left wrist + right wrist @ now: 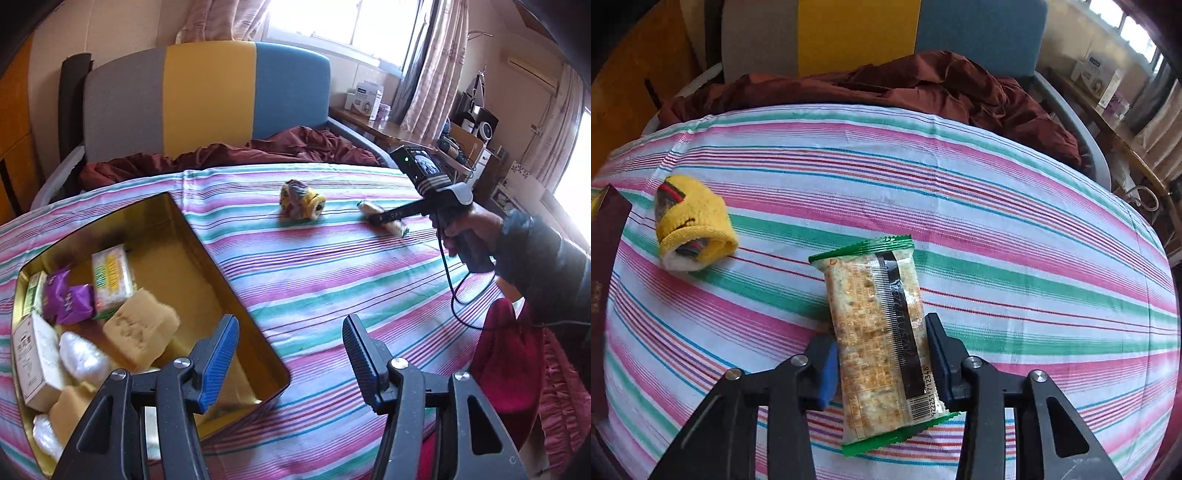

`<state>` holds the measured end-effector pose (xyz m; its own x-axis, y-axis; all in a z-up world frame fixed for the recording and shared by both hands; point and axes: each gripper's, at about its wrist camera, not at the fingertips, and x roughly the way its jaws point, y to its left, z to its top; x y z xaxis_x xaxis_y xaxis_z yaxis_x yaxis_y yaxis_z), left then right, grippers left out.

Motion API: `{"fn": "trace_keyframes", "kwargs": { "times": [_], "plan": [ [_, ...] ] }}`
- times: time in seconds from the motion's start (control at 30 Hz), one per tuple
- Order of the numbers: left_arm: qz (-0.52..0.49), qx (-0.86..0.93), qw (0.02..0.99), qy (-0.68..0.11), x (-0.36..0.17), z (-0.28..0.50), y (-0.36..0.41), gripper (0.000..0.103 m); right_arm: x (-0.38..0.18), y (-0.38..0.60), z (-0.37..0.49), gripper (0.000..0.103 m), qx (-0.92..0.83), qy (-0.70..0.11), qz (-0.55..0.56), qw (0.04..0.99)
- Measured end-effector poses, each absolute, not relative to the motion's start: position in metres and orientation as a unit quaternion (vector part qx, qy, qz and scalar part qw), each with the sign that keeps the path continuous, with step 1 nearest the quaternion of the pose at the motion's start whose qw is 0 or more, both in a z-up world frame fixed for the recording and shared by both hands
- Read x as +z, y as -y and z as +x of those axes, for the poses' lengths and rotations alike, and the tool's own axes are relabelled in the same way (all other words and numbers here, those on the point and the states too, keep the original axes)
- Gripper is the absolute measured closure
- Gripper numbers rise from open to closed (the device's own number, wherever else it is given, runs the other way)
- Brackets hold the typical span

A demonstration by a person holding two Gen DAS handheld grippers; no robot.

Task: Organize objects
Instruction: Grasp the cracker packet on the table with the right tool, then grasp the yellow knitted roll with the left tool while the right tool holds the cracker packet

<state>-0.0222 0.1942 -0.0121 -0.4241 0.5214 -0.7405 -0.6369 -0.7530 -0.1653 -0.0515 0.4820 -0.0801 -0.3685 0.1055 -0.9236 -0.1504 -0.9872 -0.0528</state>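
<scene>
A cracker packet (882,332) with green ends lies on the striped cloth between the fingers of my right gripper (881,354), which are closed against its sides. In the left wrist view the same packet (384,218) sits under the right gripper far across the table. A rolled yellow sock (692,229) lies to the left of it; it also shows in the left wrist view (301,201). An open gold tin (229,280) holds several snacks and soap-like blocks. My left gripper (291,350) is open and empty beside the tin's near right corner.
A striped cloth (997,258) covers the table. A dark red blanket (886,85) lies on the sofa behind it. A red cloth (506,362) hangs at the table's right edge. A cable (454,291) trails from the right gripper.
</scene>
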Motion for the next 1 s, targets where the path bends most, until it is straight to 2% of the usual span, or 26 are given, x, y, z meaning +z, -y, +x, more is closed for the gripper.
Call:
{"fn": "trace_keyframes", "kwargs": {
  "times": [0.33,0.67,0.77,0.83,1.0],
  "plan": [
    [-0.433,0.826,0.359,-0.049,-0.007,-0.046,-0.239,0.044,-0.08,-0.448,0.009,0.062,0.811,-0.053,-0.576,0.085],
    [-0.453,0.819,0.349,-0.045,-0.011,-0.097,-0.302,0.044,-0.08,-0.443,0.018,0.06,0.813,-0.061,-0.573,0.087],
    [-0.467,0.818,0.333,-0.043,-0.02,-0.123,-0.318,0.042,-0.08,-0.44,0.019,0.06,0.813,-0.056,-0.573,0.088],
    [-0.47,0.82,0.323,-0.045,-0.026,-0.138,-0.328,0.033,-0.08,-0.439,0.02,0.06,0.813,-0.056,-0.573,0.088],
    [-0.482,0.818,0.311,-0.044,-0.042,-0.172,-0.352,0.028,-0.079,-0.445,0.014,0.06,0.812,-0.055,-0.575,0.087]
  ]
}}
